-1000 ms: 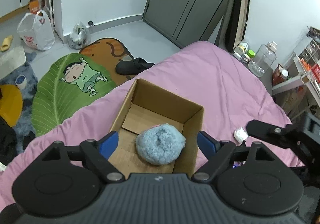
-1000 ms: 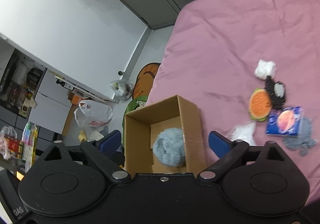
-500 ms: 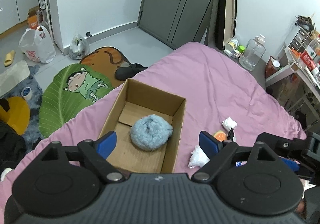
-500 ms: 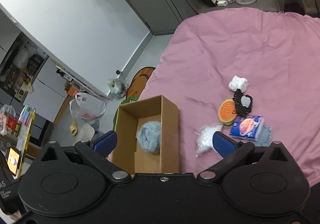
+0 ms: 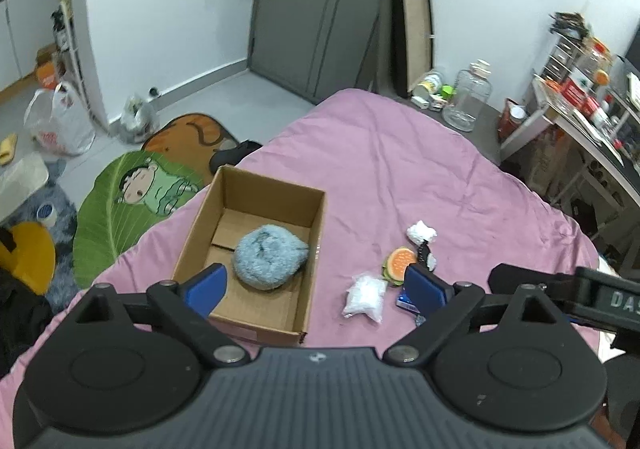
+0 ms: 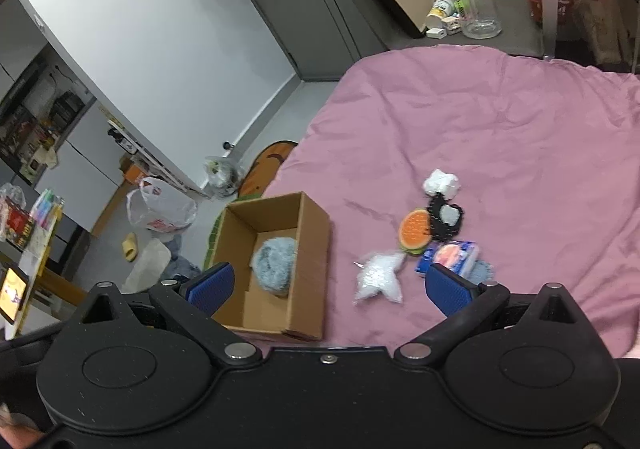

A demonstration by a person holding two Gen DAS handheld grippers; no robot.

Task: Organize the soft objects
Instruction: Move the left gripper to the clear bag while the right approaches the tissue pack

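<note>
A fluffy blue-grey ball (image 5: 270, 261) (image 6: 275, 263) lies inside an open cardboard box (image 5: 196, 233) (image 6: 310, 249) on the pink bed. Right of the box lie a clear crinkly bag (image 5: 366, 295) (image 6: 379, 276), an orange burger-shaped toy (image 5: 398, 264) (image 6: 416, 229), a white crumpled wad (image 5: 421, 231) (image 6: 441, 182), a black-and-white piece (image 6: 445, 216) and a blue packet (image 6: 450, 256). My left gripper (image 5: 314, 287) hangs above the box's near edge, its jaws opening, nothing between them. My right gripper (image 6: 328, 287) is open and empty too, above the box and bag.
The pink bed (image 5: 400, 169) ends at the left, where a green leaf rug (image 5: 120, 209) and plastic bags (image 5: 56, 121) lie on the floor. A big clear jar (image 5: 468, 97) and a shelf unit (image 5: 580, 89) stand beyond the bed's far right.
Both grippers have risen and pulled back from the box, so more of the bed and the loose items right of it shows. The left jaws stand wider. The ball stays in the box.
</note>
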